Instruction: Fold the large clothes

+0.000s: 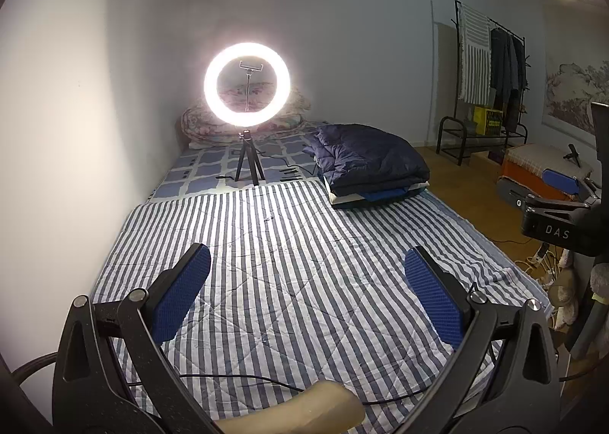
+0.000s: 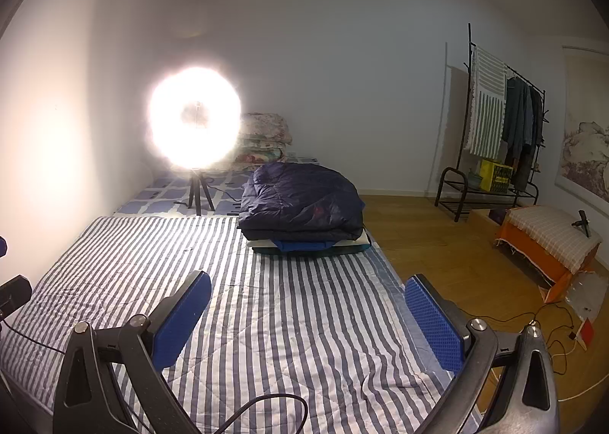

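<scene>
On the striped bed (image 1: 266,244), both hand-held grippers (image 1: 308,293) (image 2: 308,316) hover released; folded clothes (image 2: 304,205), apparently finished, sit stacked at its far right edge.

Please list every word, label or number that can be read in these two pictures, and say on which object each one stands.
"DAS": white letters on the black body of the right claw, seen at the right edge of the left wrist view; possibly cut off.
Yellow box on the clothes rack's shelf: dark print, too small to read.
Nothing else legible in either view.
</scene>
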The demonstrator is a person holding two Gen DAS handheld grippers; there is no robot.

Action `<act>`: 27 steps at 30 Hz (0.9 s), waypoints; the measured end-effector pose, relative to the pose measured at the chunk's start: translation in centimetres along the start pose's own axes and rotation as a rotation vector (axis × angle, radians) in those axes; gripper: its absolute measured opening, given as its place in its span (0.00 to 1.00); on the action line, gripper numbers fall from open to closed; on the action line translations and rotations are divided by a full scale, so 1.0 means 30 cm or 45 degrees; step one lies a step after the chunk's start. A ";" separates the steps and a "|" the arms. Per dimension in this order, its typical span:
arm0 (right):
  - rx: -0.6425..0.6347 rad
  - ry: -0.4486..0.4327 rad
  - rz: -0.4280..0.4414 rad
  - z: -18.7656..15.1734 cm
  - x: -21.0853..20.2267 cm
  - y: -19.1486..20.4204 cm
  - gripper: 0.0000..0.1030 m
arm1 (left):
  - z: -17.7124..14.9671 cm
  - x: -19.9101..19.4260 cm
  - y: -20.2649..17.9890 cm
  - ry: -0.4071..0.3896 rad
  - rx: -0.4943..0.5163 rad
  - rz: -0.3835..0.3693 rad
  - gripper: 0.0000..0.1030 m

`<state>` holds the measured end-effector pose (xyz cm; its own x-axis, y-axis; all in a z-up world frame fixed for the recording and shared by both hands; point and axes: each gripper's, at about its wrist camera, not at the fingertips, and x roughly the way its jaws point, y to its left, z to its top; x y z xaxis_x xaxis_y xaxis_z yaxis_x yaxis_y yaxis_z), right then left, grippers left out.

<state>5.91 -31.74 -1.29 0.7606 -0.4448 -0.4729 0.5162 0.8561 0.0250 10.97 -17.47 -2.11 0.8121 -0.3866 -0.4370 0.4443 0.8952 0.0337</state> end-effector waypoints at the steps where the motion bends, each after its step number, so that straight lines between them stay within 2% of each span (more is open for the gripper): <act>1: -0.002 0.000 -0.001 -0.001 0.001 0.002 1.00 | 0.000 0.000 0.001 0.000 0.000 -0.001 1.00; 27: -0.006 0.007 -0.001 -0.006 0.004 0.010 1.00 | 0.002 -0.004 0.009 -0.011 -0.014 0.009 1.00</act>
<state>6.08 -31.48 -1.50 0.7581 -0.4441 -0.4776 0.5148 0.8571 0.0202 11.01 -17.19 -2.00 0.8184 -0.3824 -0.4289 0.4345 0.9003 0.0265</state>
